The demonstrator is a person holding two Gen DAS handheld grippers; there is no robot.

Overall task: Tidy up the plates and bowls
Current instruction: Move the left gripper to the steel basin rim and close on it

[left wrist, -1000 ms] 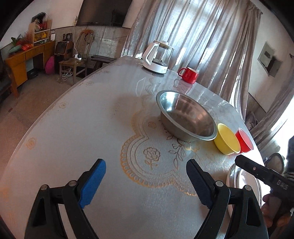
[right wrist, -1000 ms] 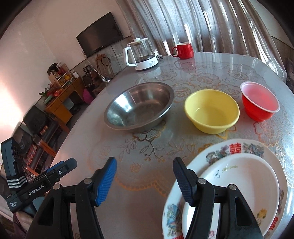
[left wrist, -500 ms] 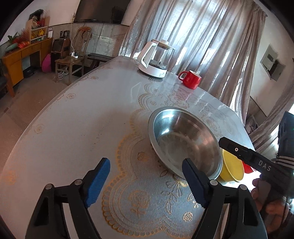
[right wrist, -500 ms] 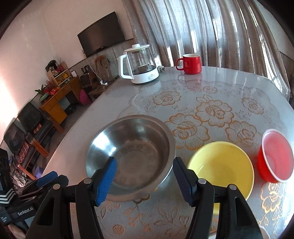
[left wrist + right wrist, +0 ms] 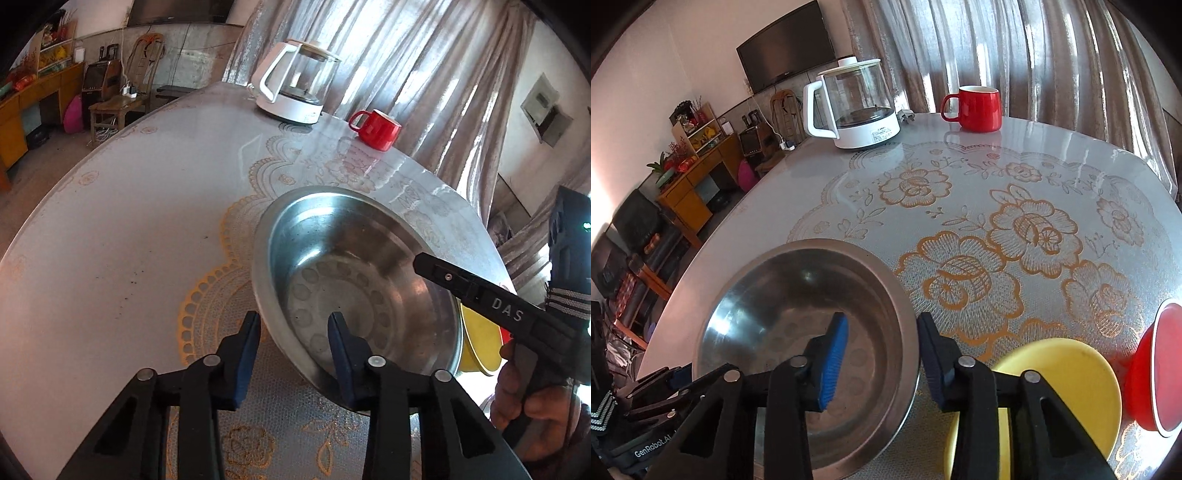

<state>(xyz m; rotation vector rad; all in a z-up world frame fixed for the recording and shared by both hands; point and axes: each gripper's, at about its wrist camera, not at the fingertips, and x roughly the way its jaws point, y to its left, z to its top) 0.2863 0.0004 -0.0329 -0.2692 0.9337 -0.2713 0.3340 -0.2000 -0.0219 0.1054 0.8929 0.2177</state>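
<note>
Your left gripper point(image 5: 293, 326) straddled the near rim of the steel bowl point(image 5: 354, 280): one blue-padded finger outside the wall, the other inside the basin. The gap between the pads was narrow, yet the pads did not clearly press the metal, so count the jaws as parted around the rim, not clamped.

Your right gripper point(image 5: 882, 350) sat on the opposite side of the same bowl point(image 5: 798, 332), rim between the fingers, one pad inside the basin and one outside. Same reading: narrow gap, no sure contact seen. In the left wrist view, the right tool's black body reached in over the bowl's far edge.

The bowl rested on the table point(image 5: 1015, 177), on the gold floral cloth. Whether its underside was lifted at all, I could not tell.

The yellow bowl point(image 5: 1060, 387) stood just beside the steel bowl, toward your right; in the left wrist view only a sliver point(image 5: 476, 343) showed behind the steel rim. The red bowl point(image 5: 1156, 373) stood just past the yellow one at the frame edge, close to it.

Well apart, at the table's far side: a glass kettle point(image 5: 857, 107) on a white base and a red mug point(image 5: 977, 109), near each other, both upright, curtain point(image 5: 1034, 55) behind them.
</note>
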